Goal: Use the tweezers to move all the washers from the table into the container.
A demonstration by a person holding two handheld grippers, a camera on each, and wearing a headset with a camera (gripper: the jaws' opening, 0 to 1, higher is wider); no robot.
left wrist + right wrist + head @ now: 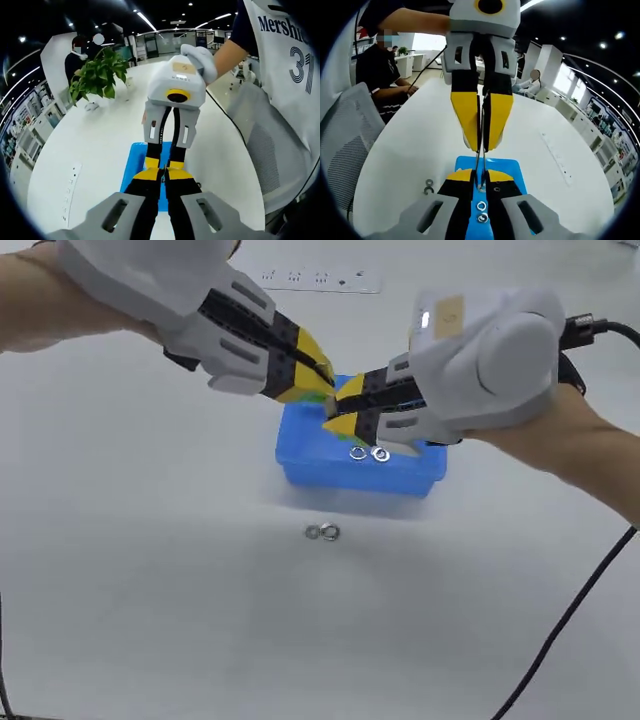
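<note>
Two washers (322, 532) lie on the table (150, 560); left gripper (325, 388) and right gripper (336, 416) both clamp the tweezers (481, 125); a mistimed release could drop them.

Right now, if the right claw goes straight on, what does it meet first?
The left claw: its yellow tips face the right claw head-on above the blue container, tweezers spanning both. Gap looks tiny; depth unclear.

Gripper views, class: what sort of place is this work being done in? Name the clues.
Probably an open-plan office or lab: long white tables, a potted plant, a mesh office chair and recessed ceiling lights.
</note>
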